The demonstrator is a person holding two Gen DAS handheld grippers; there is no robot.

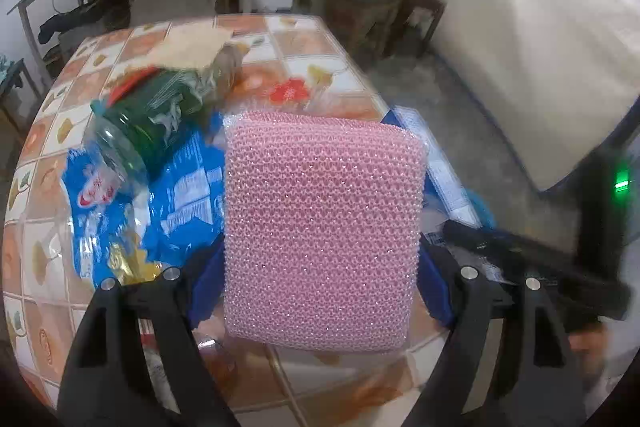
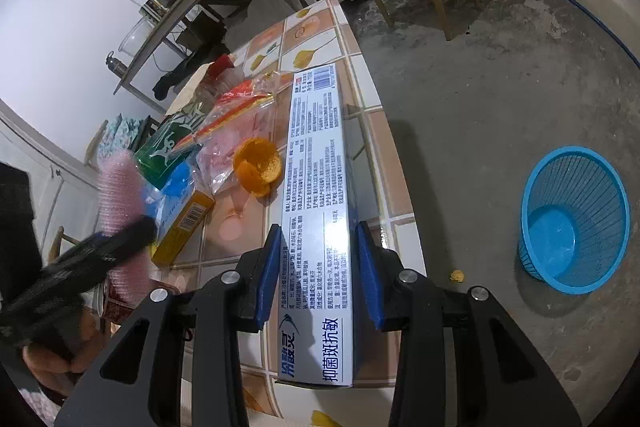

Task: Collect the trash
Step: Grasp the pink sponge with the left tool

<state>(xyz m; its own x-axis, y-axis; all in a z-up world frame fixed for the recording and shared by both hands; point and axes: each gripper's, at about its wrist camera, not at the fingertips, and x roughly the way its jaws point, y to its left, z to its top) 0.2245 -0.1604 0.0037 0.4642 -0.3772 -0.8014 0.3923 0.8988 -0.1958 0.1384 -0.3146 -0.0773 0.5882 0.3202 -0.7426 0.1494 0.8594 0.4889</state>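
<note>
The left claw point(image 1: 320, 267) stands wide, its 2 blue pads pressed on the sides of a pink sponge point(image 1: 322, 223), gripping it above the tiled bench point(image 1: 304, 43). The right claw point(image 2: 318, 275) is about half closed, clamped on a long toothpaste box point(image 2: 316, 211) that lies lengthwise near the bench's edge. A blue basket point(image 2: 574, 221) sits on the floor, well apart from the bench.

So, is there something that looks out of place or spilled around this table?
Yes. A small yellowish scrap lies on the concrete floor beside the blue basket, not in it. On the tiled table, a green bottle lies tipped on its side across a blue wrapper, and orange peel sits loose among the packaging.
</note>
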